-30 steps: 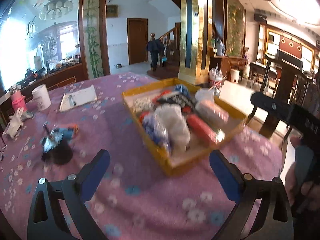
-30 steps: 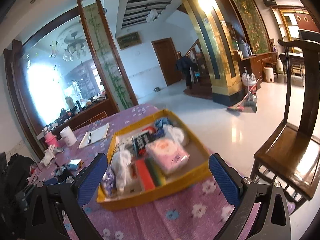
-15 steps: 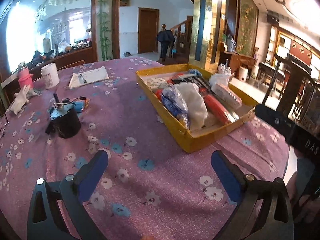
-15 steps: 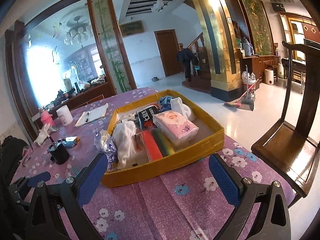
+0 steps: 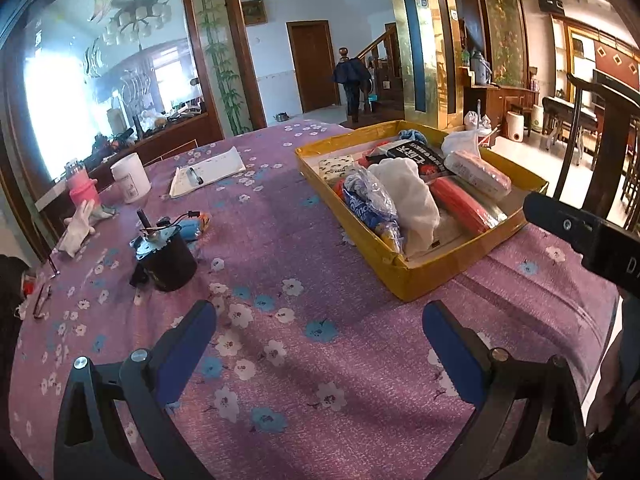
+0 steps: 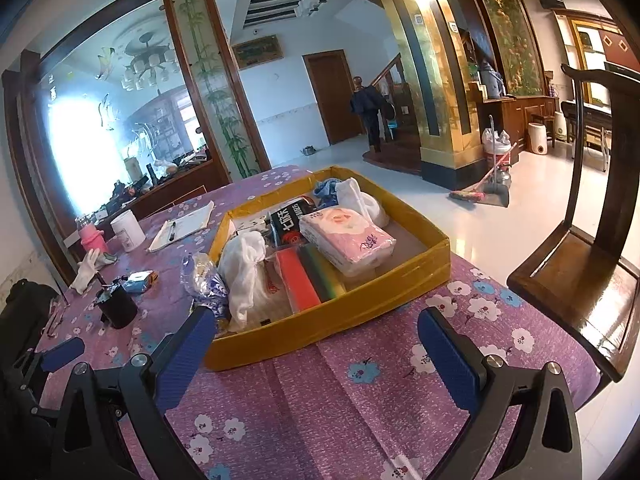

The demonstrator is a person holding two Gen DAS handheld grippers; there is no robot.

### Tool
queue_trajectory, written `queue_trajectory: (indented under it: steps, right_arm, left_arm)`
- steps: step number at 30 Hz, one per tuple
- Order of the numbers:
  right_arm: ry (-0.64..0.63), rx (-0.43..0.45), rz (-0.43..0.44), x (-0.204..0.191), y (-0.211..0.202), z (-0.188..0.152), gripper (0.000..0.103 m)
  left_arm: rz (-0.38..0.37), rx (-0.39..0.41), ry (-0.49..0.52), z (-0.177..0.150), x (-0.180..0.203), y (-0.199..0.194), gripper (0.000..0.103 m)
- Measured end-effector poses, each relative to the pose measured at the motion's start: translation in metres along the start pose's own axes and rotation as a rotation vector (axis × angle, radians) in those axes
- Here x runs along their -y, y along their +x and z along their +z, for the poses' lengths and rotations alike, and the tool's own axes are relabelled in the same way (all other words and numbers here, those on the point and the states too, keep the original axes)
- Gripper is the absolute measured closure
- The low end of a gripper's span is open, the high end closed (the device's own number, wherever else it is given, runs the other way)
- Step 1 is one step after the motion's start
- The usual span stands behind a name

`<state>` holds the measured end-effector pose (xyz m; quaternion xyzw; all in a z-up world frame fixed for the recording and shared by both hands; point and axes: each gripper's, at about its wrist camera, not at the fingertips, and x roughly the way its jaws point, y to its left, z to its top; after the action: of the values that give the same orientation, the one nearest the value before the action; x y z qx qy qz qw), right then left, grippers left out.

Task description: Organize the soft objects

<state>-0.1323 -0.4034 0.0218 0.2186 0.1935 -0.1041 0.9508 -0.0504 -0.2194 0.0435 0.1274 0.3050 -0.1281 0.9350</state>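
A yellow cardboard tray (image 5: 416, 276) (image 6: 332, 320) on the purple flowered tablecloth holds several soft things: a white cloth bundle (image 5: 408, 196) (image 6: 244, 268), a blue-and-white plastic pack (image 5: 372, 204) (image 6: 208, 284), a pink tissue pack (image 6: 344, 236) (image 5: 476, 172), a red sponge (image 5: 460, 200) (image 6: 296, 280) and a black packet (image 6: 290, 216). My left gripper (image 5: 320, 344) is open and empty over the cloth, left of the tray's near corner. My right gripper (image 6: 316, 344) is open and empty, just in front of the tray's near wall.
A black cup (image 5: 166, 258) (image 6: 116, 306) with a blue pack behind it stands left of the tray. A white glove (image 5: 80, 224), pink bottle (image 5: 82, 188), white cup (image 5: 130, 178) and notepad with pen (image 5: 204, 170) lie at the far left. A wooden chair (image 6: 580, 272) stands at the right.
Both grippers have drawn back and lowered toward the table; the tray now sits farther ahead in both views. Both jaws stay open.
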Motion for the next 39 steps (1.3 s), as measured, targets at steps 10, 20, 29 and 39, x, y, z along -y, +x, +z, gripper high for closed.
queue_trajectory:
  steps: [10,20,29,39]
  right_arm:
    - [-0.016,-0.015,-0.002,-0.004,0.002,-0.001,0.001]
    - [-0.023,-0.025,-0.001,-0.007,0.003,-0.002,0.001]
    - [-0.026,-0.021,0.0,-0.009,0.0,0.0,0.001]
    - [-0.026,-0.021,0.002,-0.009,-0.001,0.0,0.001]
  left_arm:
    - [-0.033,-0.06,-0.055,0.001,-0.011,0.012,0.001]
    - [-0.014,-0.057,-0.042,0.0,-0.009,0.011,0.0]
    - [0.001,-0.051,-0.036,0.0,-0.007,0.01,0.0]
    - [0.022,-0.046,-0.026,0.002,-0.006,0.007,0.0]
